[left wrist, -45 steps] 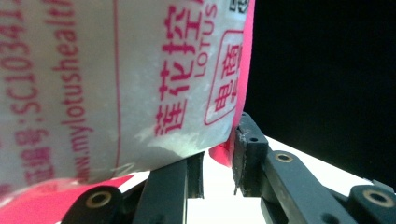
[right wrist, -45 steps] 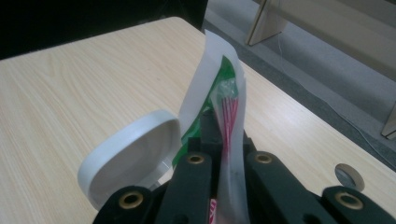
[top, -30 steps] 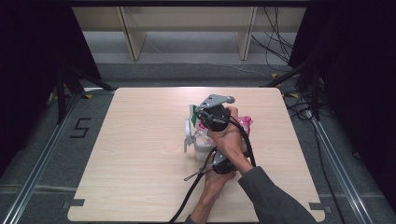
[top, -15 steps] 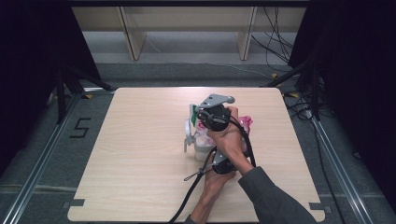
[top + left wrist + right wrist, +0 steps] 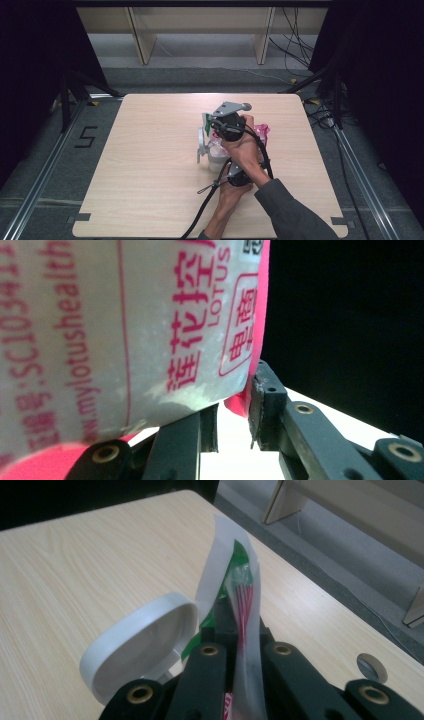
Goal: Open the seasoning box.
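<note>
A pink-and-white printed pouch (image 5: 125,335) sits near the table (image 5: 150,165) centre, unmoved over the last second, so the hold seems settled. The left gripper (image 5: 232,427) pinches its lower edge; at 12 o'clock the right gripper (image 5: 240,655) clamps a green-and-clear sachet (image 5: 235,585), a white cup (image 5: 137,640) at its 9 o'clock.

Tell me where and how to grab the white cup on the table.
Take the white cup by its thin rim on the open side facing away from the right gripper, one jaw inside, one outside, coming from above. Its mouth faces up and its wall is thin; the near side is crowded by the plastic bag that gripper pinches.
</note>
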The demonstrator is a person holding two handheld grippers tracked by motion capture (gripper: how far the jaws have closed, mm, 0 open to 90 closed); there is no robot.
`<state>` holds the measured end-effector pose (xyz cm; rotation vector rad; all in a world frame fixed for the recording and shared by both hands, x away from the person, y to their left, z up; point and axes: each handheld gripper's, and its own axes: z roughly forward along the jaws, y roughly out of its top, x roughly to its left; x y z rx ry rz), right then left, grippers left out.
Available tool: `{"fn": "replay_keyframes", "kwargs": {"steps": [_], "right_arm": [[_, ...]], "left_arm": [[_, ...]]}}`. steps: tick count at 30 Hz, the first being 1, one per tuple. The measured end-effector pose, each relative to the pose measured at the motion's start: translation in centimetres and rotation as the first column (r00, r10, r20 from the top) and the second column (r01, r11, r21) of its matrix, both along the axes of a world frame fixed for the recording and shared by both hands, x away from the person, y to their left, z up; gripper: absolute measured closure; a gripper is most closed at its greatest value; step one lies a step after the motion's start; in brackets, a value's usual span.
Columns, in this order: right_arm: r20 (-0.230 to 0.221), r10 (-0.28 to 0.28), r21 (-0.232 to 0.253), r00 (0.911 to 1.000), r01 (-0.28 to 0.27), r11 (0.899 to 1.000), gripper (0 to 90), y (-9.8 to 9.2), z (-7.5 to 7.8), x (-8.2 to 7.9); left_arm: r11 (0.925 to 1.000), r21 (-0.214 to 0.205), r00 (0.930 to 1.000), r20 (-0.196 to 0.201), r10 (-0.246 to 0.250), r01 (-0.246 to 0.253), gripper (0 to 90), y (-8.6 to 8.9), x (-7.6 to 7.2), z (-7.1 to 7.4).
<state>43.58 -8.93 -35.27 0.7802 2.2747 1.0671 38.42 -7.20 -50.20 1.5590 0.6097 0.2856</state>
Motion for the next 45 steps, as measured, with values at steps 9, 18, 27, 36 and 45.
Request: {"fn": "replay_keyframes", "kwargs": {"steps": [9,18,27,36,45], "right_arm": [[0.003,0.008,0.0,1.0,-0.008,1.0,90.0,-0.2,0.2,0.1],[0.007,0.007,0.006,1.0,-0.007,1.0,90.0,-0.1,0.2,0.1],[0.012,0.008,0.034,0.9999,-0.009,0.999,90.0,-0.4,0.4,0.0],[0.002,-0.012,0.134,0.9999,0.011,0.991,90.0,-2.2,0.7,-0.6],[0.01,-0.004,0.219,0.9999,0.002,0.976,90.0,-4.0,1.3,-1.4]], "left_arm": [[0.999,-0.044,0.999,-0.045,-0.002,0.0,75.9,-0.3,-0.3,0.0],[0.9992,-0.04,0.999,-0.044,0.002,-0.003,75.8,-0.2,-0.3,0.0],[0.9995,-0.031,0.9988,-0.049,0.007,-0.009,75.6,-0.2,-0.1,-0.2],[0.9965,0.083,0.998,-0.063,-0.003,0.009,74.6,0.2,0.2,-0.7],[0.9963,0.086,0.9975,-0.07,0.009,-0.003,72.3,0.3,0.2,-0.8]]}}
